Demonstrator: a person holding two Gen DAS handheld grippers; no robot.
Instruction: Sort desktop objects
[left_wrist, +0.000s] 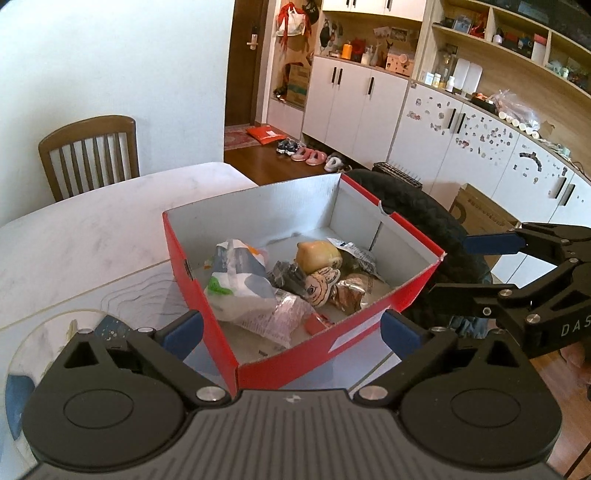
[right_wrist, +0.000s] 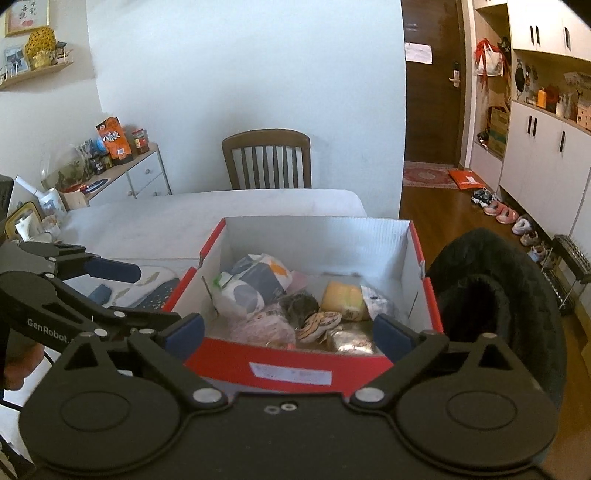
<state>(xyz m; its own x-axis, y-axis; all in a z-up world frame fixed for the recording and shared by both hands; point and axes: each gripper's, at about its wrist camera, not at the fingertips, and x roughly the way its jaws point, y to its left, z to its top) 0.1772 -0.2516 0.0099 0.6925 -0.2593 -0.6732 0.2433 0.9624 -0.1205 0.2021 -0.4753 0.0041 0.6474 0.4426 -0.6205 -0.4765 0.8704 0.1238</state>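
Observation:
A red cardboard box (left_wrist: 218, 332) (right_wrist: 288, 360) with a white inside stands on the white table (left_wrist: 92, 229). It holds a patterned plastic bag (left_wrist: 240, 273) (right_wrist: 251, 288), a yellow rounded item (left_wrist: 317, 253) (right_wrist: 341, 295), a striped plush toy (left_wrist: 321, 288) (right_wrist: 317, 325), a silver foil packet (right_wrist: 351, 341) and a pink printed packet (left_wrist: 273, 314). My left gripper (left_wrist: 291, 328) (right_wrist: 129, 295) is open in front of the box's near left corner. My right gripper (right_wrist: 290, 334) (left_wrist: 472, 269) is open at the box's near right side. Neither holds anything.
A printed desk mat (left_wrist: 110, 295) (right_wrist: 155, 284) lies left of the box. A black fuzzy chair back (left_wrist: 424, 221) (right_wrist: 495, 295) stands close on the right. A wooden chair (left_wrist: 88, 155) (right_wrist: 266, 158) is behind the table. A cluttered sideboard (right_wrist: 122, 173) stands far left.

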